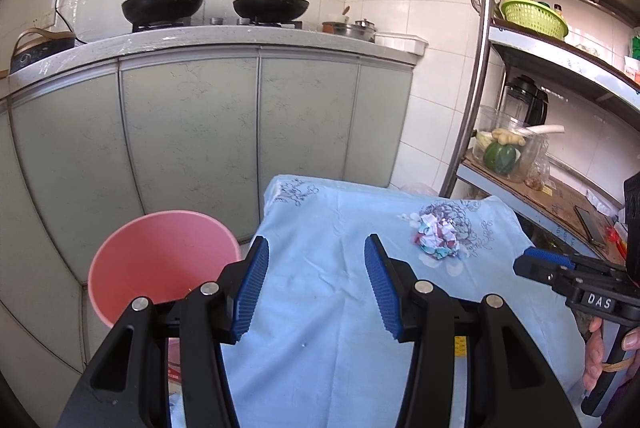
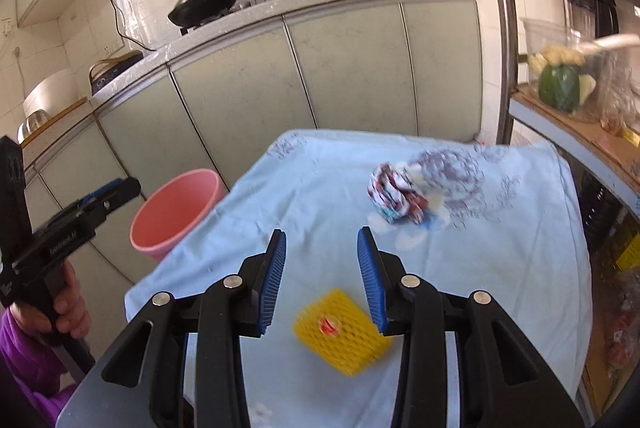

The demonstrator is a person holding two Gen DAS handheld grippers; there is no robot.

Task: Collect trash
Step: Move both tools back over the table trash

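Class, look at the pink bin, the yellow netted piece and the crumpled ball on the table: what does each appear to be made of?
Pink bin: likely plastic, smooth matte wall, uniform colour.
Yellow netted piece: probably foam mesh, like fruit-packing sleeve, with a regular open lattice; a small red spot sits on it.
Crumpled ball: seems printed paper or wrapper, with sharp creases and mixed white, red and teal patches; blur leaves it open.

A counter draped in a pale blue cloth with purple floral print (image 2: 320, 187) carries a crumpled white, red and teal paper wrapper (image 2: 396, 197) toward its far side and a yellow foam mesh sleeve (image 2: 340, 334) nearer, well apart.
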